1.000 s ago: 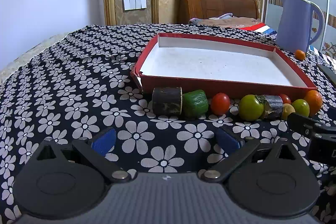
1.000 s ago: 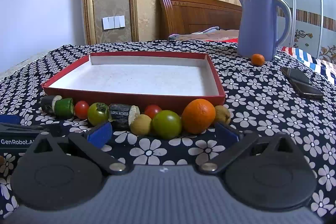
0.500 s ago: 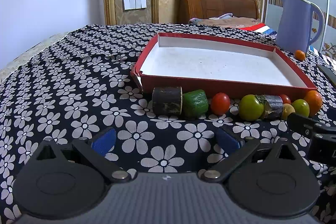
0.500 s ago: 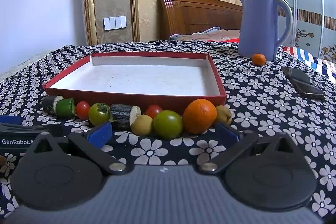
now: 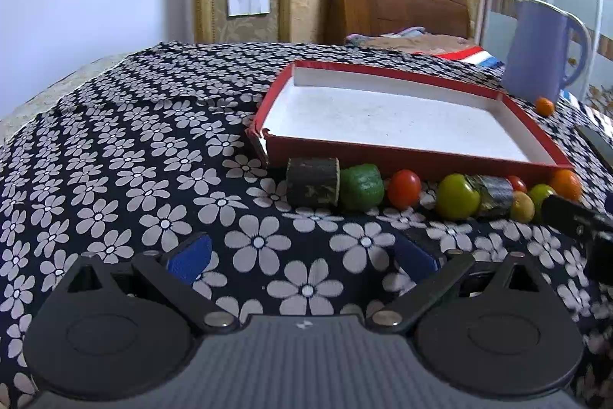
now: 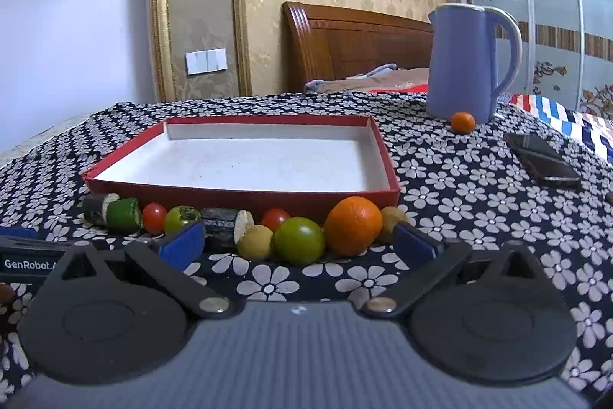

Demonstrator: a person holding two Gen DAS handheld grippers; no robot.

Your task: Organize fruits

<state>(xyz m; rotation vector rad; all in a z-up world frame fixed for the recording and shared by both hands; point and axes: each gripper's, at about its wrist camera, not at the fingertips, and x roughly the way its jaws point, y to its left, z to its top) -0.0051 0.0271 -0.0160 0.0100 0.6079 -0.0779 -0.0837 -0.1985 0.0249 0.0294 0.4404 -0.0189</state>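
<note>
I hold the right gripper (image 6: pixel 297 242) with jaws spread and empty just short of the fruit row (image 6: pixel 299 240), which lies against the near wall of the empty red tray (image 6: pixel 245 194); the left gripper (image 5: pixel 302 253) is likewise spread and empty. Risk: the fruits touch, so closing on the orange (image 6: pixel 354 225) may nudge the green fruit (image 6: pixel 299 240) and send it rolling.

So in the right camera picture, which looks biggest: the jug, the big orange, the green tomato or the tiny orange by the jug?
Largest to smallest as they look:
1. purple jug
2. big orange
3. green tomato
4. tiny orange
The jug and tiny orange sit farther back, so they are really bigger than they look.
</note>
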